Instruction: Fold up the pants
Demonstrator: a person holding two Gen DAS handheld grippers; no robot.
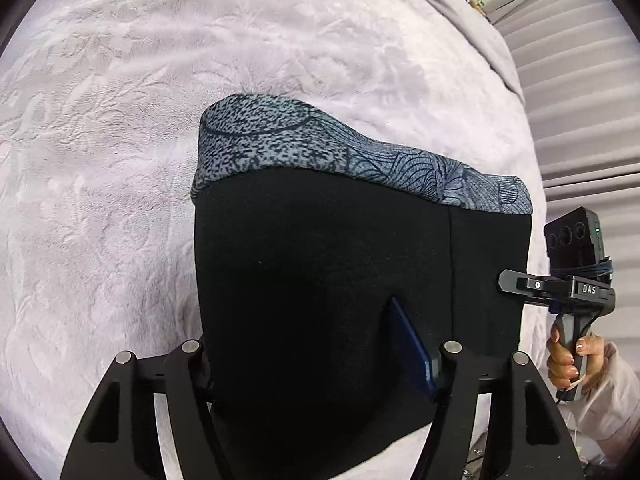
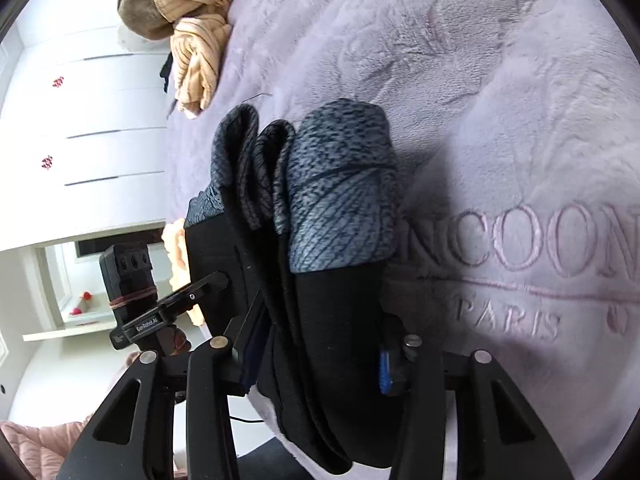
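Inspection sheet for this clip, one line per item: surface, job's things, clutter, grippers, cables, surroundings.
Surface: lilac plush blanket covering a bed, embossed lettering visible in the right wrist view.
Job's things: black pants with a blue-grey patterned band, folded into several layers and held up over the blanket.
Clutter: tan striped garment bunched at the far edge of the blanket.
Grippers: left gripper shut on the pants; right gripper shut on the layered edge.
Cables: thin dark cable below the pants in the right wrist view.
Surroundings: white drawer fronts; pleated curtain.
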